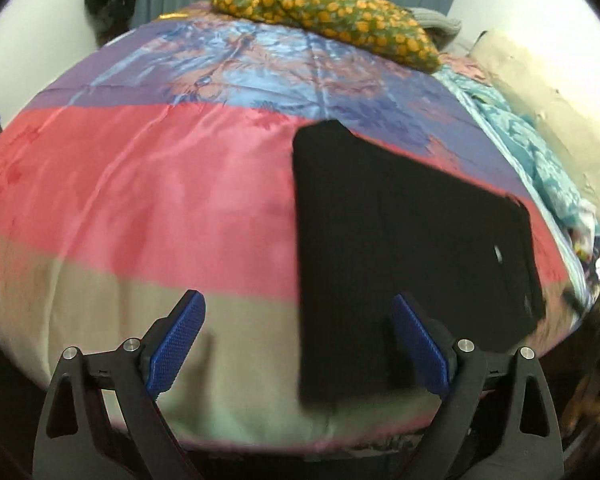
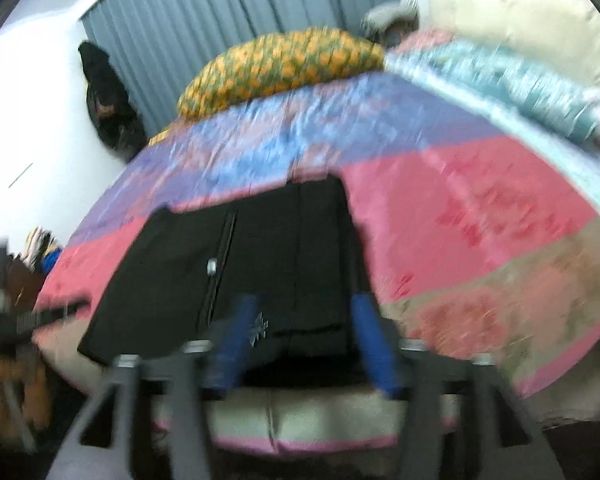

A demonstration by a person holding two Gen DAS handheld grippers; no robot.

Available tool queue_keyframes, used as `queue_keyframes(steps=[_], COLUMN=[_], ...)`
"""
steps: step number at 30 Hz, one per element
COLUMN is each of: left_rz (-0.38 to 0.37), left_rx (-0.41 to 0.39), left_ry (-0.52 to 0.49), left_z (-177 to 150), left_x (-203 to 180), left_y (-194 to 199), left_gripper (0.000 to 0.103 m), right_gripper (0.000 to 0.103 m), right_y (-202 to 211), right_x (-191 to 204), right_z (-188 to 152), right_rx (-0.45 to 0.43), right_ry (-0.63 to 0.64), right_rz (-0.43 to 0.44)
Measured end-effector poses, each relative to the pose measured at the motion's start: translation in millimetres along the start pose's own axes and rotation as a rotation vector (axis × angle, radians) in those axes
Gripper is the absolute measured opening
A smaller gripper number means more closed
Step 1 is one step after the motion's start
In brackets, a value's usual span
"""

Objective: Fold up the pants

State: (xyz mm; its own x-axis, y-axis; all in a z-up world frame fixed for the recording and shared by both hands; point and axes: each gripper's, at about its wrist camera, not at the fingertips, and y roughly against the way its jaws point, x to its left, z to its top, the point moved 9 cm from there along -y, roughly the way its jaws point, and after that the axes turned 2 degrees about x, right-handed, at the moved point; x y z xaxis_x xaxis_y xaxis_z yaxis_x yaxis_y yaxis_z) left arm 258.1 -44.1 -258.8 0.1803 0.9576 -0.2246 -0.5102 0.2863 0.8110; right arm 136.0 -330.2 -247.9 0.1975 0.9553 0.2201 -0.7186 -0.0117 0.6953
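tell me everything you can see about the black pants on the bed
The black pants lie flat on the striped satin bedspread near the bed's front edge, folded into a compact, roughly rectangular stack. The fabric looks matte and dark, with a zip line, a small silver pull and a small pale mark near the front hem. Neither gripper clamps them; the right gripper hangs open just above the hem.

left gripper (image 1: 298,344) jaws spread wide, right gripper (image 2: 304,344) jaws apart, both angled downward

Matt black cloth pants (image 1: 412,248) lie on a shiny, satiny striped bedspread (image 1: 148,184). Blue pads (image 1: 176,344) look rubbery and finely textured; the patterned pillow (image 1: 324,12) is plain cotton-like cloth.
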Motion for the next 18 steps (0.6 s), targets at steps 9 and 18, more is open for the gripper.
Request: queue_keyframes(steps=[9, 18], left_rz=[0.007, 0.028], left_rx=[-0.055, -0.065], left_ry=[-0.061, -0.054], left_z=[-2.6, -4.9], left_x=[3.5, 10.9], left_y=[18.1, 20.2], left_gripper=[0.095, 0.095], right_gripper=[0.08, 0.08], right_y=[14.6, 16.3], right_x=[-25.4, -38.7], right_z=[8.7, 8.3], right_rx=[-0.061, -0.067], right_ry=[-0.068, -0.108], right_rz=[-0.115, -0.13])
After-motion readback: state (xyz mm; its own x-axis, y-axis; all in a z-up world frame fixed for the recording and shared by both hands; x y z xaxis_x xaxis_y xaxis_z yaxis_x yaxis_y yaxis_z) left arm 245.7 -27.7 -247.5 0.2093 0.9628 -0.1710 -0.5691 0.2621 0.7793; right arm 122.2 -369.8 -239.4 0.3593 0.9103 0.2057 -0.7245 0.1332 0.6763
